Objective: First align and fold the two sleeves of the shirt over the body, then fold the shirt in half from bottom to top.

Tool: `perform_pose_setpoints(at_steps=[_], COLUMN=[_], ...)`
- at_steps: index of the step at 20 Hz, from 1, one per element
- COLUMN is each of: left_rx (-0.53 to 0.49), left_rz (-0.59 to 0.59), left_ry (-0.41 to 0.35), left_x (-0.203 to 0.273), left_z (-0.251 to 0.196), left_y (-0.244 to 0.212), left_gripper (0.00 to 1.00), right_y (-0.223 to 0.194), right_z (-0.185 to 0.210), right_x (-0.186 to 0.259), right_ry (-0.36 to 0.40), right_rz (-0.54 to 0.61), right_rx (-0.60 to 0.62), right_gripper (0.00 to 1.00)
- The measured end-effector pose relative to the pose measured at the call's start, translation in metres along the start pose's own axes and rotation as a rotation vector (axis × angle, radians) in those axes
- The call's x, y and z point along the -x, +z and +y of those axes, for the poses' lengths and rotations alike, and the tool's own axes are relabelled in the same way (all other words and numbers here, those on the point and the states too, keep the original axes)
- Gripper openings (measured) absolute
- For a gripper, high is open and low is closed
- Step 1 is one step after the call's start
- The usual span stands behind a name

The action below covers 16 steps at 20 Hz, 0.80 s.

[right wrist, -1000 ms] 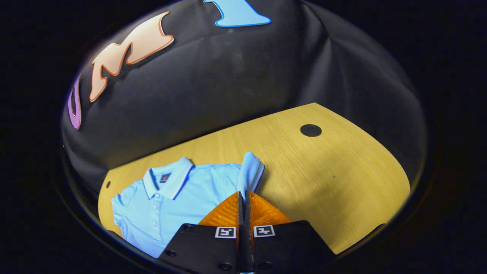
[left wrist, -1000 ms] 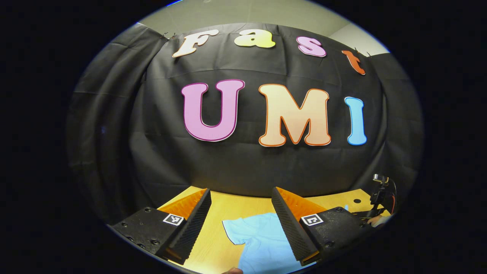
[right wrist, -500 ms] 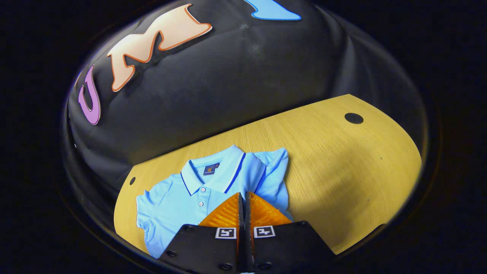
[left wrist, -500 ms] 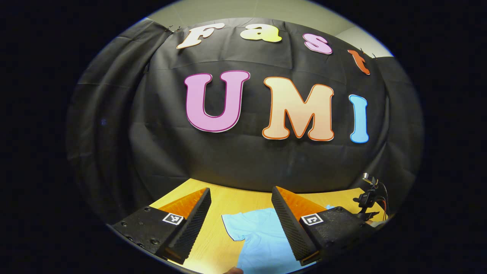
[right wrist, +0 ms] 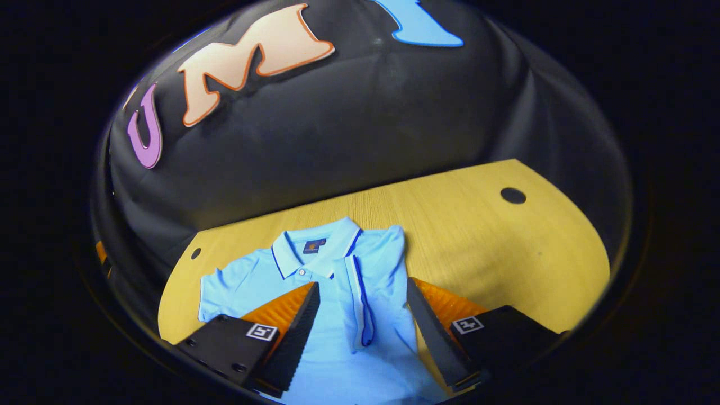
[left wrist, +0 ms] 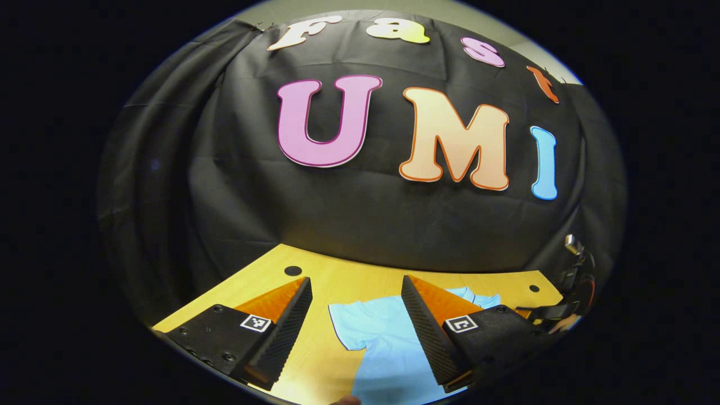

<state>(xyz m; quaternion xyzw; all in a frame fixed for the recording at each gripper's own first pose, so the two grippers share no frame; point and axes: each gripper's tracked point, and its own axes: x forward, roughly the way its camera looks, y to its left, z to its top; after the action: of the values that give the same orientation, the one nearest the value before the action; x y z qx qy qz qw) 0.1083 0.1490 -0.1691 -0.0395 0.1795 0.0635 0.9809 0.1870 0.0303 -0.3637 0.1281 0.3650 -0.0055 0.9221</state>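
Both grippers spread wide over the shirt
Right gripper (right wrist: pixel 363 323) straddles folded sleeve (right wrist: pixel 360 298); left gripper (left wrist: pixel 357 332) above shirt (left wrist: pixel 388 349), gripping nothing.

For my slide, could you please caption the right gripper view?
Open right gripper above polo shirt, one sleeve folded over.

A light blue polo shirt with dark blue collar trim (right wrist: pixel 337 281) lies on a yellow wood-grain tabletop (right wrist: pixel 478 236) with black round holes.

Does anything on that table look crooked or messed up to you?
Nothing looks damaged or spilled. The blue shirt lies flat on the wooden table, one sleeve folded over its body, the other sleeve spread out. Lopsided, but just half folded.
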Motion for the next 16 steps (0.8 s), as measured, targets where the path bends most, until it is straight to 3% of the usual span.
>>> perform_pose_setpoints(at_steps=[4,8,16], left_rx=[0.005,-0.005,-0.007], left_rz=[0.077,0.138,0.283], left_ry=[-0.001,0.027,0.1], left_x=[-0.024,-0.062,-0.122], left_z=[-0.006,-0.002,0.018], left_y=[-0.03,-0.061,-0.13], left_gripper=[0.95,0.95,0.94], right_y=[0.041,0.053,0.027], right_z=[-0.018,-0.039,-0.097], right_x=[0.054,0.099,0.138], right_ry=[-0.037,-0.072,-0.171], right_rz=[-0.152,-0.216,-0.175], right_rx=[0.075,0.115,0.093], right_gripper=[0.97,0.98,0.98])
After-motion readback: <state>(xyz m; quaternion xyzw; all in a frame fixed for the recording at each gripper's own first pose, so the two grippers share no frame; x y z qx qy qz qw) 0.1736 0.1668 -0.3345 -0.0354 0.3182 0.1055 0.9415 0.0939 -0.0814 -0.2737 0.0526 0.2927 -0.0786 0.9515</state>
